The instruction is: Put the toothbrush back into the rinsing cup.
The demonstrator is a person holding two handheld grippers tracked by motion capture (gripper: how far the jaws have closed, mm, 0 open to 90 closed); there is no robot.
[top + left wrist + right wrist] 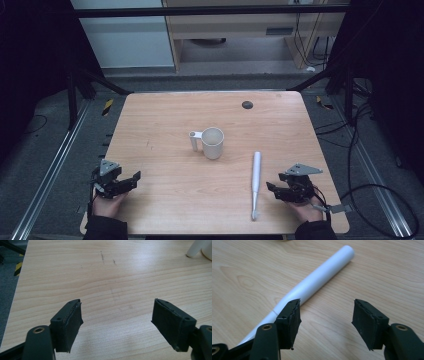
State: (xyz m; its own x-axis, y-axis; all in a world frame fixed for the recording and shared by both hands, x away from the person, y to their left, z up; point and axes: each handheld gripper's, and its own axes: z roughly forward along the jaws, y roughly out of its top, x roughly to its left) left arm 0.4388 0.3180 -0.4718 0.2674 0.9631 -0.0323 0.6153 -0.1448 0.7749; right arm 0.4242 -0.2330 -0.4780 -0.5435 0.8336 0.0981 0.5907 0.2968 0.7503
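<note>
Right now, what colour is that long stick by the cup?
White; the stick shows best in the right gripper view.

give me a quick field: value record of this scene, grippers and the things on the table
surface: wooden table
left gripper: open, holds nothing, near the table's left front corner
right gripper: open, holds nothing, just right of the toothbrush
toothbrush: white electric type, lying flat, head end toward the person, untouched
cup: white, upright, mid-table, handle toward the left side
cup contents: cannot tell
dark round spot: far side of the table
</note>
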